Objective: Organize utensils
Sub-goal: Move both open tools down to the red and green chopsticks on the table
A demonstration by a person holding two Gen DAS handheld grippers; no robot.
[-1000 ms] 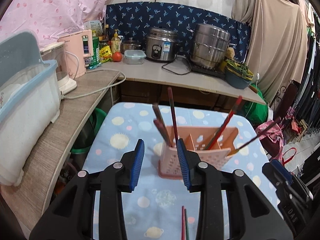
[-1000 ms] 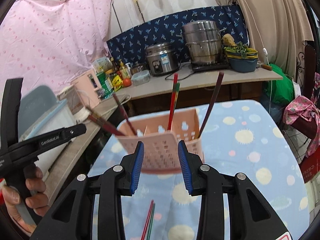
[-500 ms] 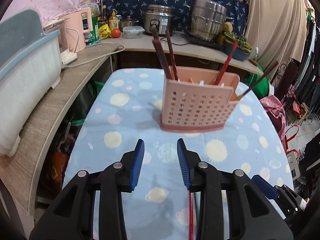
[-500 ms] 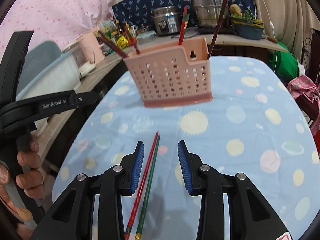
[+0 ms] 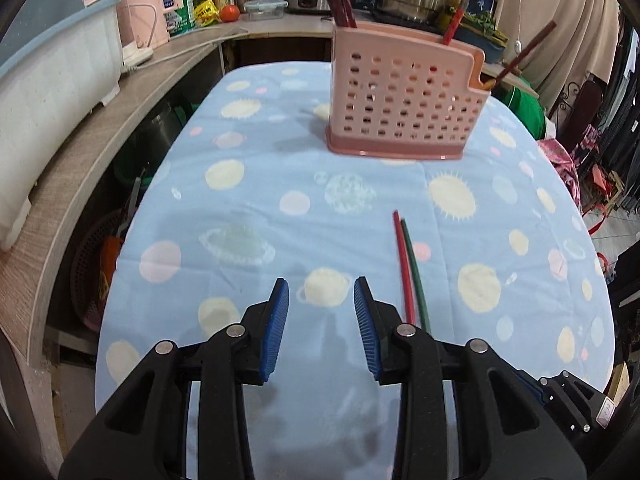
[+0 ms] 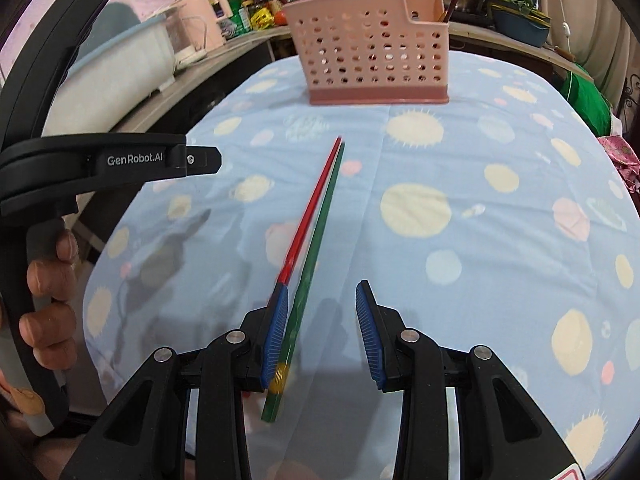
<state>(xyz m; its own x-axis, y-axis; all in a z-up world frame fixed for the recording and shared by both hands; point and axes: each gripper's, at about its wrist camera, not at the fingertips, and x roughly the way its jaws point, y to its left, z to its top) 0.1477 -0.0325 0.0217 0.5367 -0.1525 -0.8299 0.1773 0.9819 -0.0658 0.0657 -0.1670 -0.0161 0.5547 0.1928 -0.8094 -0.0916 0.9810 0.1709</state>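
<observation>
1. The left hand-held gripper (image 5: 318, 324) hangs over the blue planet-print cloth (image 5: 248, 200) with its blue pads a narrow gap apart and nothing between them.
2. In the left wrist view the red chopstick (image 5: 402, 264) and green chopstick (image 5: 416, 276) lie side by side just to the right of that hand-held gripper, their near ends hidden behind its right finger.
3. The right hand-held gripper (image 6: 322, 320) also stands narrowly open. Only the right wrist view shows that the green chopstick (image 6: 316, 256) runs into its gap, close along the left pad, while the red chopstick (image 6: 310, 208) passes behind that pad; whether either touches the pad cannot be told, and the pads do not press on them.
4. Straight ahead of both hand-held grippers, well beyond the chopstick tips, stands the pink perforated utensil holder (image 5: 400, 104), upright on the cloth, with several dark and red chopsticks leaning out of its compartments.
5. Only the right wrist view shows a person's hand (image 6: 52, 292) gripping the left tool's handle, at the left edge.
6. That tool's black body reads "GenRobot.AI" in white letters (image 6: 135, 159).
7. The left wrist view alone shows a white and blue tub (image 5: 48, 92) on the wooden counter (image 5: 88, 152) to the left; its bottle and packet labels are too small to read.
</observation>
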